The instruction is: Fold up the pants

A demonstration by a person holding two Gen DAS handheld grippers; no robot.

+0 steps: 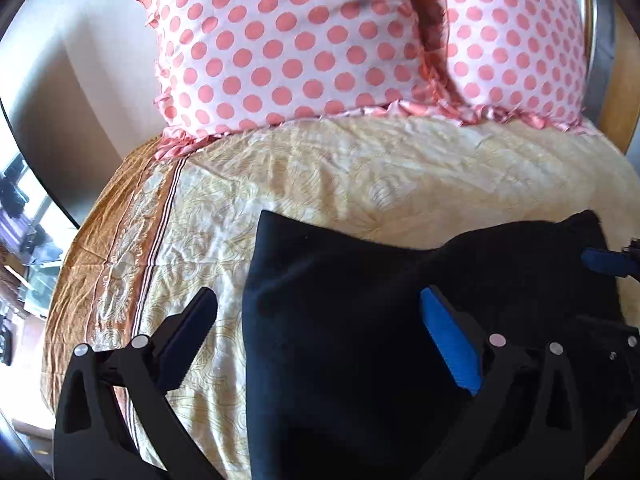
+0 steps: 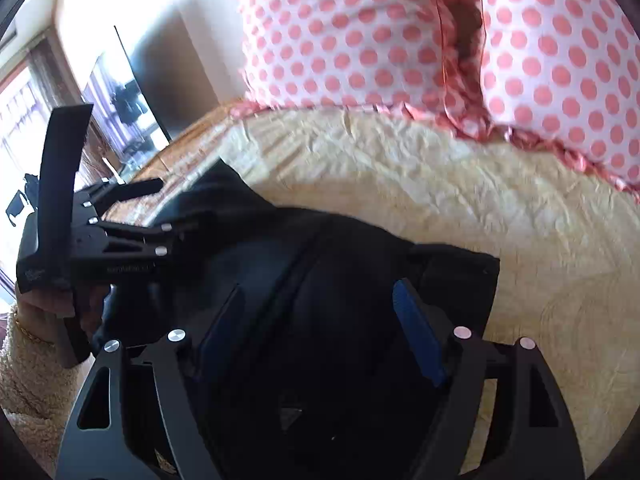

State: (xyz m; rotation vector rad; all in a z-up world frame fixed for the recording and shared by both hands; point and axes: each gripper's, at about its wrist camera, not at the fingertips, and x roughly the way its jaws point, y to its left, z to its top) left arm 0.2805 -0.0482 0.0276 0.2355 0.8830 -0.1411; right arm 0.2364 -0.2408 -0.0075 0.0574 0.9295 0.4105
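Observation:
Black pants (image 1: 360, 320) lie folded on the cream bedspread (image 1: 360, 168), their far edge forming two corners. In the left wrist view my left gripper (image 1: 320, 320) stands wide open over the pants' left edge: one finger hangs over the bedspread, and the blue-padded finger (image 1: 448, 344) is above the black cloth. The right gripper's blue tip (image 1: 608, 262) shows at the right edge. In the right wrist view my right gripper (image 2: 320, 320) is open over the pants (image 2: 340, 264); its pads (image 2: 416, 332) flank the cloth without pinching it. The left gripper (image 2: 120, 236) sits at the left, held by a hand.
Two pink polka-dot pillows (image 1: 300, 40) (image 2: 560, 60) lean at the head of the bed. The bedspread's orange border (image 1: 100, 260) marks the bed's left side. A mirror (image 2: 128, 100) and a bright window lie beyond it. A cream fleece sleeve (image 2: 24, 380) is at the lower left.

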